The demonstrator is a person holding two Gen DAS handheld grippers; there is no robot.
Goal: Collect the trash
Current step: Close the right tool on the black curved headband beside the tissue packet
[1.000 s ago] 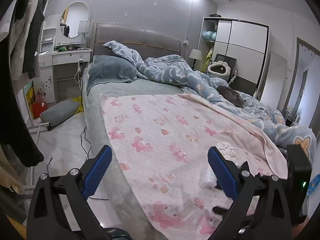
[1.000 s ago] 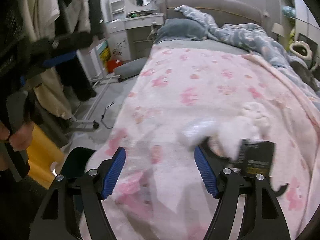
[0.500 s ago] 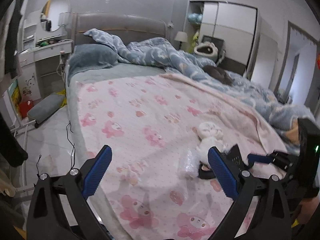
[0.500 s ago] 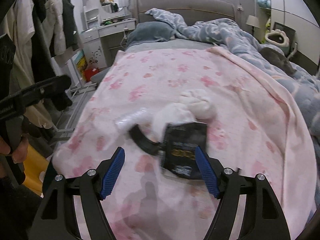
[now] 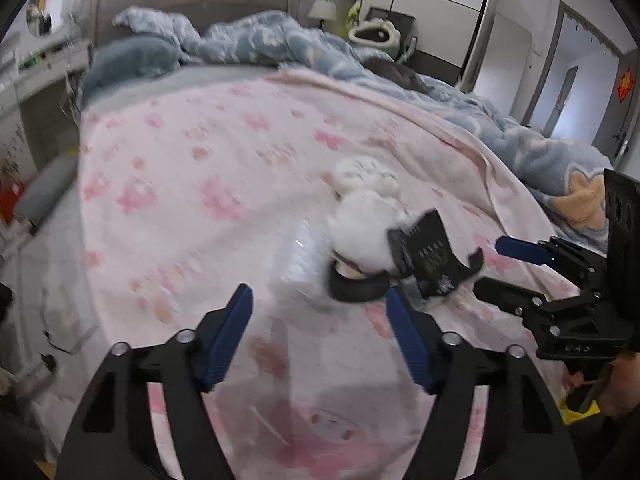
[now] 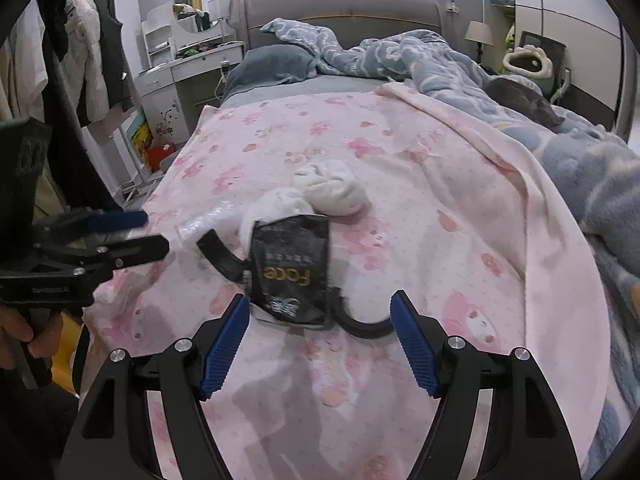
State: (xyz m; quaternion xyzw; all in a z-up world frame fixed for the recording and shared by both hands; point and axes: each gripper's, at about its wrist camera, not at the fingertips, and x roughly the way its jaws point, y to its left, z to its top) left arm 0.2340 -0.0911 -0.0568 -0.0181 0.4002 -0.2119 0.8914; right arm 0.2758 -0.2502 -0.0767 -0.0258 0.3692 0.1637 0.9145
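Our right tongs point(image 6: 320, 334) stand open and empty, the black packet point(image 6: 292, 268) just ahead, ready to grab. Our left tongs point(image 5: 318, 322), empty, have just narrowed towards the clear wrapper point(image 5: 298, 254) ahead.

Right claw point(image 6: 320, 316): black frame, ribbed blue pads.
Left claw point(image 5: 320, 308): same black and blue.
Blanket point(image 6: 460, 184) beneath both claws: pale pink, dotted, pink cartoon-figure print.
Packet point(image 6: 292, 264) just ahead of right claw: black, gold lettering.
Curved band point(image 6: 220, 256) beside it: black.
Socks point(image 6: 332, 188) beyond the packet: white.
Wrapper point(image 6: 204, 220), ahead-left: clear.
Duvet point(image 6: 400, 56), far ahead: blue-grey, pale cloud pattern.
Headboard point(image 6: 340, 8): grey.
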